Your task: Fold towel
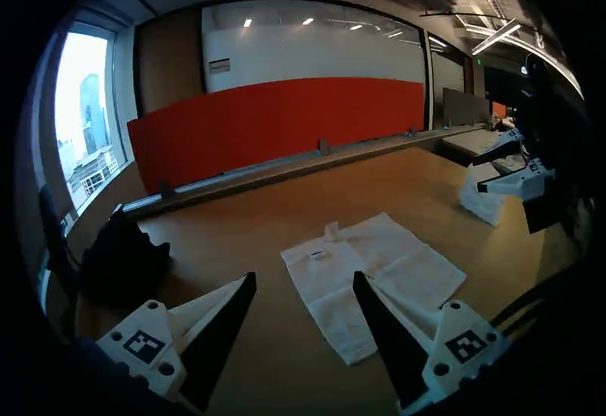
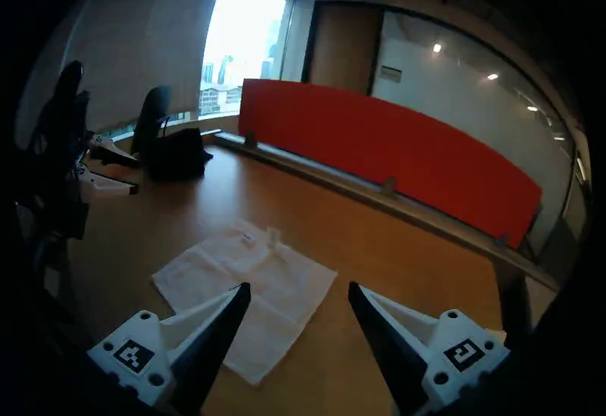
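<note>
The white towel (image 1: 371, 279) lies spread flat on the wooden table (image 1: 424, 181) (a small tag (image 1: 331, 229) sticks up at its far edge), while the left tongs (image 1: 303, 278) and the right tongs (image 2: 298, 287) hover near it, both gaping wide and holding nothing.

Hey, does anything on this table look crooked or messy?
Only mildly: the white cloth towel lies flat but skewed to the far edge of the wooden table, and its small tab sticks up.
</note>
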Tool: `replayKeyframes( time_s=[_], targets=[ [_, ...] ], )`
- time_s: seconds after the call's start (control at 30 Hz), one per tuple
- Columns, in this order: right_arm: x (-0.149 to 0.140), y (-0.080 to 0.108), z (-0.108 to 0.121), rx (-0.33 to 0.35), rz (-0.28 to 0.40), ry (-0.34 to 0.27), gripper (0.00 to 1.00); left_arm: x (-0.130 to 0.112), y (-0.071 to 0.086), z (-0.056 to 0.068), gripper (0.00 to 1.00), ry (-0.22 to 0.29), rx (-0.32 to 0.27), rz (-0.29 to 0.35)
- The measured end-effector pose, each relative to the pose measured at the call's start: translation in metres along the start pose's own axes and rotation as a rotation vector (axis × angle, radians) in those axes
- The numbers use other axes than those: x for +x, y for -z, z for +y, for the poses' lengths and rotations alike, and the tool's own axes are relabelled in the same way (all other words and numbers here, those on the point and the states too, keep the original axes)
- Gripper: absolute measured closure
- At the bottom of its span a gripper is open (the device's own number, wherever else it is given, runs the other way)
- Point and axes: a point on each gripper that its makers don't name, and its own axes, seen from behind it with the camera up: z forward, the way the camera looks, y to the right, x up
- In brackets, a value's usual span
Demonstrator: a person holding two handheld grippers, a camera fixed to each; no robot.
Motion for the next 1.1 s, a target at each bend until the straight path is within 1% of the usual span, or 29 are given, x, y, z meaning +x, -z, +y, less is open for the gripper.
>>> replayKeyframes(
  time_s=[0.17,0.47,0.73,0.9,1.1],
  targets=[
    [-0.02,-0.009,-0.005,0.011,-0.029,0.008,0.0,-0.017,-0.01,0.009,0.05,-0.015,-0.018,-0.028],
    [-0.053,-0.023,-0.017,0.034,-0.082,0.018,0.0,-0.052,-0.023,0.024,0.05,-0.011,-0.054,-0.088],
    [-0.085,-0.034,-0.03,0.067,-0.14,0.044,0.0,-0.084,-0.031,0.033,0.05,-0.02,-0.076,-0.147],
    [-0.103,-0.038,-0.036,0.083,-0.171,0.046,0.0,-0.101,-0.035,0.037,0.05,-0.02,-0.089,-0.176],
    [-0.123,-0.041,-0.042,0.099,-0.207,0.045,0.0,-0.119,-0.043,0.043,0.05,-0.036,-0.111,-0.212]
  ],
)
